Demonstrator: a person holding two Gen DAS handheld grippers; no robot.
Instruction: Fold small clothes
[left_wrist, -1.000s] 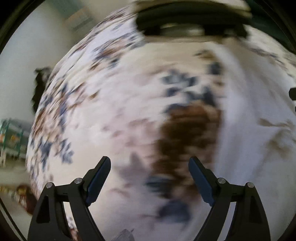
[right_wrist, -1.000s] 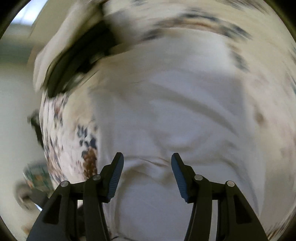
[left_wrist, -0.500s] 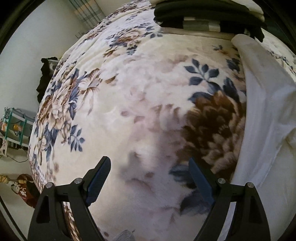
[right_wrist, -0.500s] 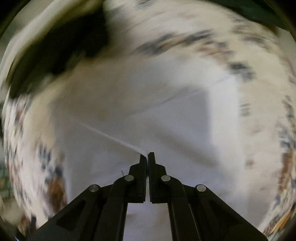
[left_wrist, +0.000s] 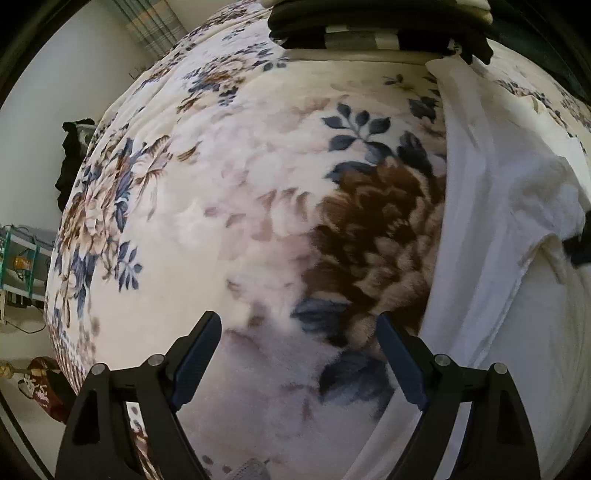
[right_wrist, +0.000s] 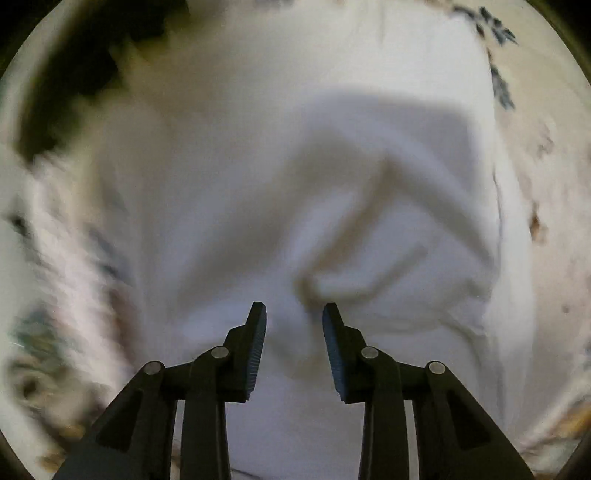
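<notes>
A white garment (left_wrist: 487, 229) lies spread on a floral blanket (left_wrist: 258, 192), along the right side of the left wrist view. In the right wrist view the garment (right_wrist: 295, 166) fills the middle, with a raised fold just beyond the fingers. My left gripper (left_wrist: 299, 343) is open and empty over the bare blanket, left of the garment's edge. My right gripper (right_wrist: 294, 325) is open, low over the garment, with nothing held between its jaws. A dark piece of the right gripper (left_wrist: 580, 243) shows at the right edge of the left wrist view.
A stack of dark and light folded clothes (left_wrist: 369, 26) lies at the far end of the bed; it shows as a dark blur in the right wrist view (right_wrist: 74, 74). A wall, a curtain (left_wrist: 155, 33) and a shelf (left_wrist: 22, 258) stand left of the bed.
My right gripper was shut on the white garment half a second ago and has now opened, letting it go. The left gripper stays open over the blanket and has shifted only slightly.
</notes>
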